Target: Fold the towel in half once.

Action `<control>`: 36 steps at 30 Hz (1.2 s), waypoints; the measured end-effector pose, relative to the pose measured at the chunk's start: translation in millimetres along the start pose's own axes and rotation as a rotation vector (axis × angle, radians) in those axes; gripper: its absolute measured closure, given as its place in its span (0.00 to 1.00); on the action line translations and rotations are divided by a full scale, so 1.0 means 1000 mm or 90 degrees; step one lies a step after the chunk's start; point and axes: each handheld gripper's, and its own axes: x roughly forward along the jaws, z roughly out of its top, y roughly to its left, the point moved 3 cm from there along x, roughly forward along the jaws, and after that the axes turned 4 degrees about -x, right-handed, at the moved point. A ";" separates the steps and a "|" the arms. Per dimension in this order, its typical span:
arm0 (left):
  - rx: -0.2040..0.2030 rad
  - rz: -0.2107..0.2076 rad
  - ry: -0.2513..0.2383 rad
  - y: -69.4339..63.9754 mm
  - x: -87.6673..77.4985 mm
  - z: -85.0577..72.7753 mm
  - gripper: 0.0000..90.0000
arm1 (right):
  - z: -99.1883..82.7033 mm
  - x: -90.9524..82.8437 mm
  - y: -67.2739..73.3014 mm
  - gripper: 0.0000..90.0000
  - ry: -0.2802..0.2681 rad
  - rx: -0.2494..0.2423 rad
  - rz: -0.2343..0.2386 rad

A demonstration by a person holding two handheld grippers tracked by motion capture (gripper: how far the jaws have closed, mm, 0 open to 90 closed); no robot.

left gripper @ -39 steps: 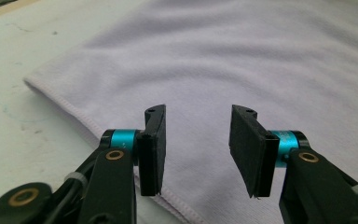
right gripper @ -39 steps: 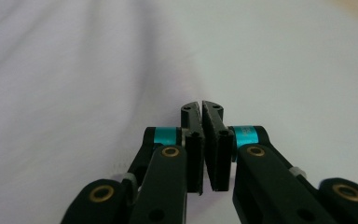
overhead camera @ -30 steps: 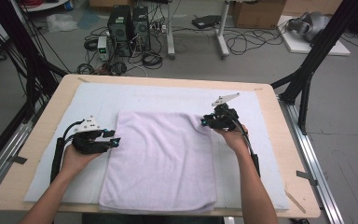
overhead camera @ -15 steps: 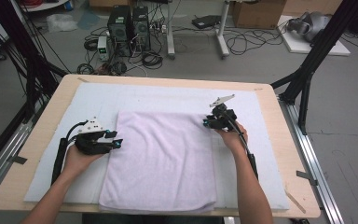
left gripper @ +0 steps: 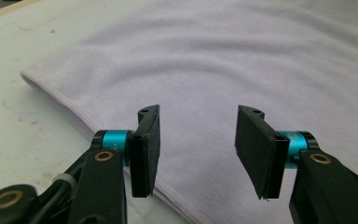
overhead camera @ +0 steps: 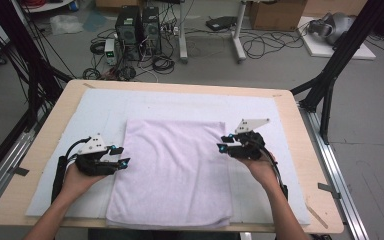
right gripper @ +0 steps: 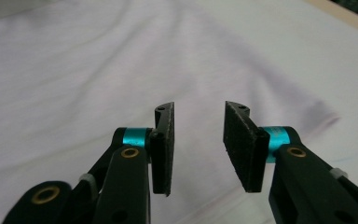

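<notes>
Towel (overhead camera: 172,170) plain lilac, no legible writing.

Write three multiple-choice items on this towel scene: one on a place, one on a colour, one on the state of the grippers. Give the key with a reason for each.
1. Where does the towel lie?
A. flat on the white mat on the table
B. hanging off the table's far edge
C. bunched up in the person's left hand

2. What colour is the towel?
A. dark green
B. pale lilac
C. bright red

3. How do the jaws of the left gripper and the right gripper stand?
A. both clamped on the towel
B. one shut, one open
C. both apart with nothing between the pads

Key: 1 A, the high view shows it spread flat on the mat, folded, between the two hands. 2 B, every view shows a pale lilac cloth. 3 C, each gripper view shows a clear gap between the pads, with the towel lying beyond them; both have just been opening.
</notes>
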 end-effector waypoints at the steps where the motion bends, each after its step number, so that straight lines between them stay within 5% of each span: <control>1: 0.007 -0.002 0.002 -0.005 -0.003 -0.003 0.56 | -0.003 -0.002 0.006 0.68 0.000 -0.005 0.011; 2: 0.012 -0.004 0.003 -0.008 -0.005 -0.005 0.56 | -0.007 -0.004 0.016 0.66 0.022 -0.004 0.031; 5: 0.018 -0.004 0.009 -0.012 -0.007 -0.008 0.56 | -0.019 -0.007 0.033 0.66 0.009 -0.023 0.043; 11: 0.012 0.000 0.013 -0.008 -0.002 -0.009 0.56 | -0.030 -0.001 0.040 0.63 0.007 -0.011 0.057; 29: -0.058 0.014 -0.010 0.030 0.021 0.037 0.45 | 0.009 0.013 -0.011 0.42 -0.055 0.028 0.038; 36: -0.084 0.014 -0.015 0.042 0.019 0.037 0.46 | 0.023 0.020 -0.027 0.40 -0.028 0.017 0.029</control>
